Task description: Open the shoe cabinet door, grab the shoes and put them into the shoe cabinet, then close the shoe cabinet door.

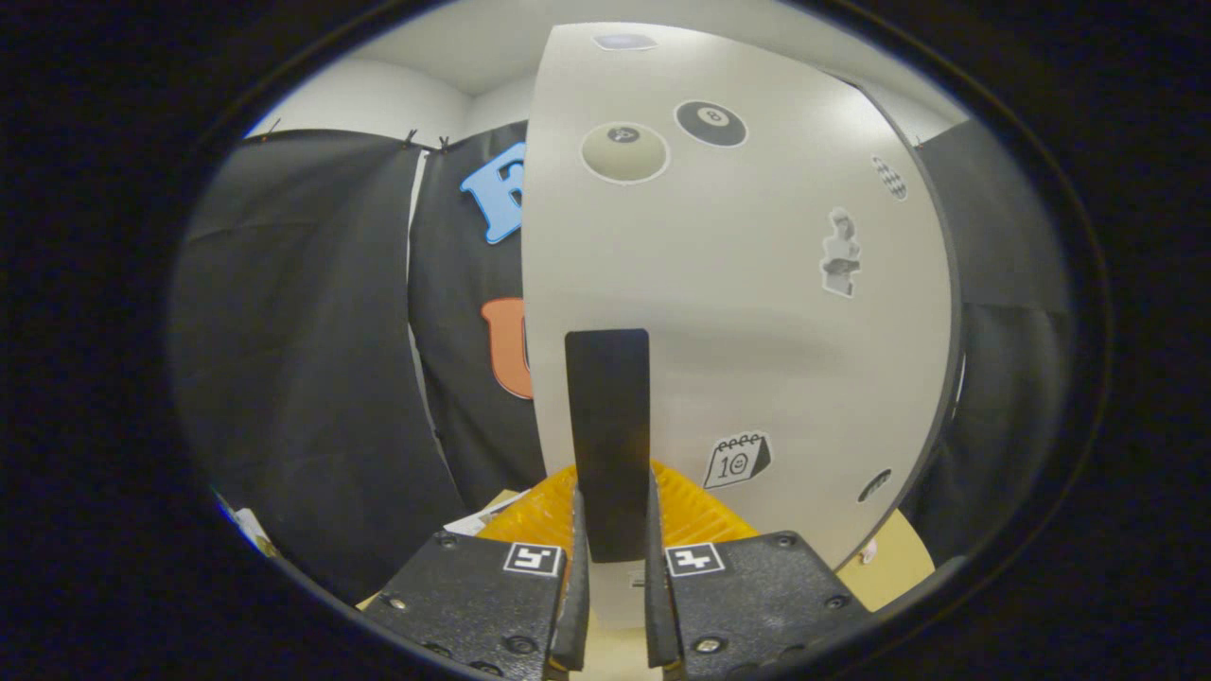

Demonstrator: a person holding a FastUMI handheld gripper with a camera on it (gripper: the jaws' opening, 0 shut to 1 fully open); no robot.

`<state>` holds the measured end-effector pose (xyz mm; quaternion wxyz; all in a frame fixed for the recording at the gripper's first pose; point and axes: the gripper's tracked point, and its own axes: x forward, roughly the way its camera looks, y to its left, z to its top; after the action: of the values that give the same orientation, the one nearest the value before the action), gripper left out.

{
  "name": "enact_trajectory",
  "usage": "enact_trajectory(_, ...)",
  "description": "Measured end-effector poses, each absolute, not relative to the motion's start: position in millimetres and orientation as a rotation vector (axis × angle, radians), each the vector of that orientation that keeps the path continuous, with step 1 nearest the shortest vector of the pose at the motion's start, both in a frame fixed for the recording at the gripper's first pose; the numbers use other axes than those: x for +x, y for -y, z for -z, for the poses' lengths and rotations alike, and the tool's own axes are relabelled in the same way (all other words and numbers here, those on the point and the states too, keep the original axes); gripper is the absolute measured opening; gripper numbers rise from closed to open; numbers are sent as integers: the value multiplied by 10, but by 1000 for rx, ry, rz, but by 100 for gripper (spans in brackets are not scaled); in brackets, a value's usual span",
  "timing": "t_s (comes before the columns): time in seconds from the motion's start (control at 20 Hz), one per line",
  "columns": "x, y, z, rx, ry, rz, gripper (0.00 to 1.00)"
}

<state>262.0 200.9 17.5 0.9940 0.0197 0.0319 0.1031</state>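
The shoe cabinet door is a white panel with several stickers and stands right in front of me, its left edge free against the black cloth. A dark flat handle runs upright on the door near that edge. My gripper is shut on the lower part of this handle, one finger pressing each side. An orange ribbed object shows low just beyond the fingers, mostly hidden by them and the handle. No shoes are in sight.
Black cloth walls close in on the left and right of the door. A light wooden surface lies below the door at the right. Some papers lie low on the left.
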Motion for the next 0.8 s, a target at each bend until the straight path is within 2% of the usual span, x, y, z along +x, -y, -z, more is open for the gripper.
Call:
enact_trajectory(0.5, 1201, -910, -6, 61, -46, -96, 23)
enact_trajectory(0.8, 834, -121, 54, 45, -46, -59, 15)
